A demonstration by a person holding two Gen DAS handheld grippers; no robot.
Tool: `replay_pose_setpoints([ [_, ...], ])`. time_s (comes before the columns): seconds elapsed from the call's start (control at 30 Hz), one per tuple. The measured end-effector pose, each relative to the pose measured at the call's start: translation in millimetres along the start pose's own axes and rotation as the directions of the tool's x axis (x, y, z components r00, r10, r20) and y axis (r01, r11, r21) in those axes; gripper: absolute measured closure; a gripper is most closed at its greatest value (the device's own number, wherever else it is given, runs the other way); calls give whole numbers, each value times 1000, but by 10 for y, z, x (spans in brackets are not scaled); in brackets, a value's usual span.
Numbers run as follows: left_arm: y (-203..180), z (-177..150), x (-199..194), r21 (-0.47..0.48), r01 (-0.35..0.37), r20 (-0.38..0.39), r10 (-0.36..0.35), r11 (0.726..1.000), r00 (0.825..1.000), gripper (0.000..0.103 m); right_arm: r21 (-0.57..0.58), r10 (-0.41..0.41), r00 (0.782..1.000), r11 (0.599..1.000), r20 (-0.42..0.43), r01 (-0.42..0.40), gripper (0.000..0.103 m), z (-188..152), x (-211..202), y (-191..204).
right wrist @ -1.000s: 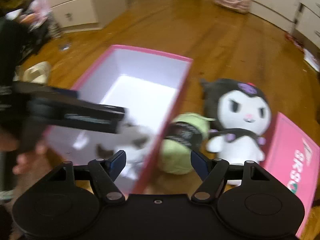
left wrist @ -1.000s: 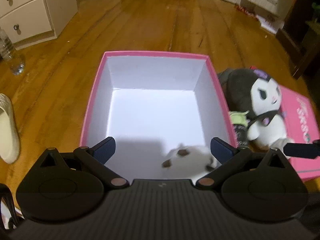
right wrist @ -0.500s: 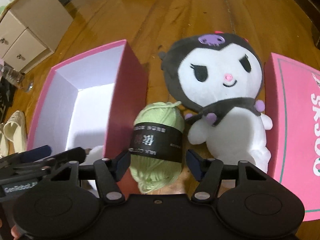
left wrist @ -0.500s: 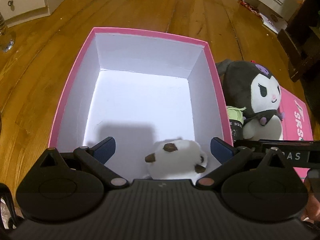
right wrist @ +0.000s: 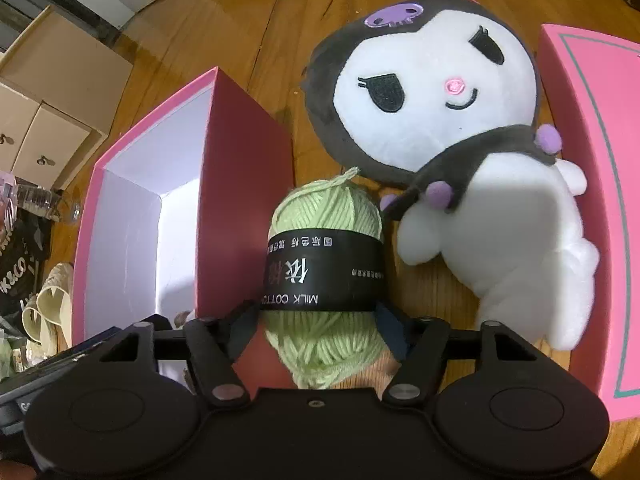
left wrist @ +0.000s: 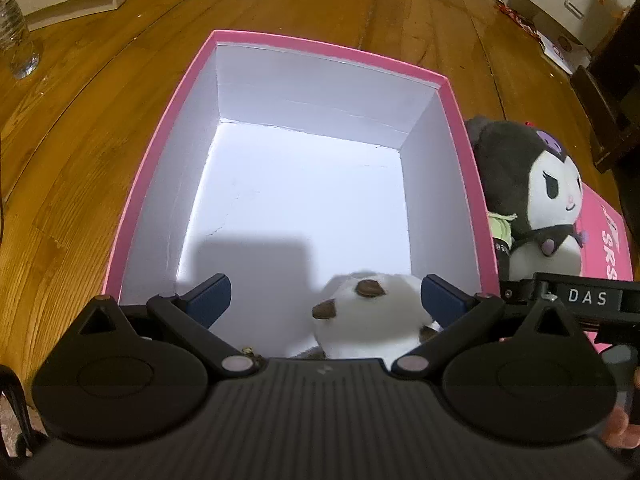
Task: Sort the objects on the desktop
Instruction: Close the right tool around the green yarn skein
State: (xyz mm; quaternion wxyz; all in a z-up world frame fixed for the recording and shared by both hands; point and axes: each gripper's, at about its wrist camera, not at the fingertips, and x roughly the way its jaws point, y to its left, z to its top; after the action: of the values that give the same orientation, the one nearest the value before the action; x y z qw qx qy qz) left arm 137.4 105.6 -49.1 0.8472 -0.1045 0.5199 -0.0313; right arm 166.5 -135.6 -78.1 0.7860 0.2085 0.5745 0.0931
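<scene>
While left gripper (left wrist: 324,300) hangs jaws wide, empty, over pink box (left wrist: 160,152), box holds only small white plush (left wrist: 372,320) at near wall. Right gripper (right wrist: 320,320) jaws, just reopening slightly, straddle green yarn ball (right wrist: 326,216) on floor between box and black-and-white plush (right wrist: 440,120); grip unclear.

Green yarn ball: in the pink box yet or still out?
Out. The green yarn ball lies on the wood floor, against the outer wall of the pink box, beside the black-and-white plush.

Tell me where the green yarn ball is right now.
In the right wrist view the green yarn ball lies on the wooden floor, between the pink box on its left and the black-and-white plush on its right, between the right gripper fingers.
</scene>
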Motion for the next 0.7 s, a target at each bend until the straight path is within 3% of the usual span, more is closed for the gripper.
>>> replay_pose_setpoints([
  [0.2,-83,4,14,61,-34,25,33,998,999,0,-11,-30,999,999,18,30,23,-39,120,12],
  [0.27,-114,-3,28,69,-25,21,24,997,1000,0,-9,-48,999,999,18,48,16,-53,166,3],
  [0.5,-186,-34,83,86,-10,3,10,996,1000,0,66,-17,1000,998,15,16,16,-68,232,-59],
  [0.6,-204,-48,94,88,-5,1,5,996,1000,0,70,-11,999,998,41,8,20,-103,269,-25],
  [0.7,-224,-62,98,95,-5,2,5,995,1000,0,43,-8,998,999,67,5,35,-143,250,37],
])
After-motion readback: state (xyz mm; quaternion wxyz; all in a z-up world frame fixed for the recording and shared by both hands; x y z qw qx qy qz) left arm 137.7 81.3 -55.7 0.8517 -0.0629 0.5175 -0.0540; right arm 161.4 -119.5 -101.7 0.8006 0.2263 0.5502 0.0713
